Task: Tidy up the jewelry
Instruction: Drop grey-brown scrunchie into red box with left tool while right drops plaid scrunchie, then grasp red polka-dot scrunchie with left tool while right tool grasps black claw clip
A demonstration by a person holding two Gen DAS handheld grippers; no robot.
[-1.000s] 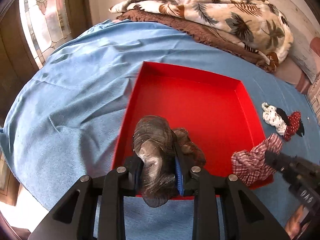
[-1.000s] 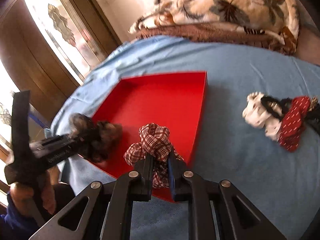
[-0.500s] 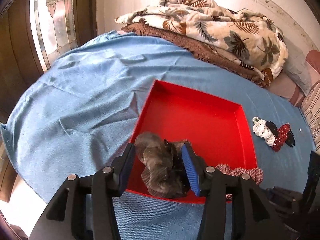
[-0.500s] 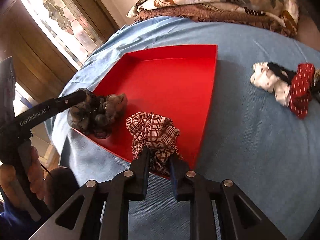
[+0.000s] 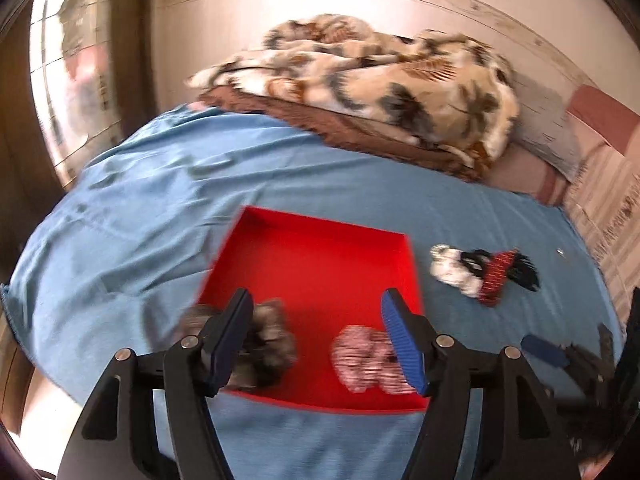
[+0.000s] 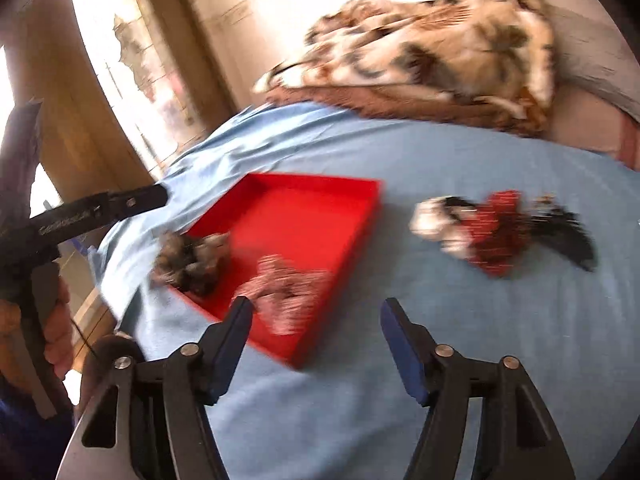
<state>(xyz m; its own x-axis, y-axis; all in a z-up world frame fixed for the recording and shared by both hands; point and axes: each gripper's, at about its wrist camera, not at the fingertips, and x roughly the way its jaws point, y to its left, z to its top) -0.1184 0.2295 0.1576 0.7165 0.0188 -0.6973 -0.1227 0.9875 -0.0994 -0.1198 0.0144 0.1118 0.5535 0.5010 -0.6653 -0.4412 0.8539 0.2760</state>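
A red tray lies on the blue bedsheet. A grey-brown scrunchie and a red-and-white plaid scrunchie lie in its near end. My left gripper is open and empty above them. My right gripper is open and empty, just right of the tray's near corner. A small pile of scrunchies, white, black and red, lies on the sheet right of the tray. Both views are motion-blurred.
A folded palm-print blanket lies on a brown one at the back of the bed. A wall and a stained-glass door stand at the left. The left gripper's handle and hand show in the right wrist view.
Both grippers opened and let go: the grey-brown and the plaid scrunchie now lie in the tray. Both grippers pulled back and up.
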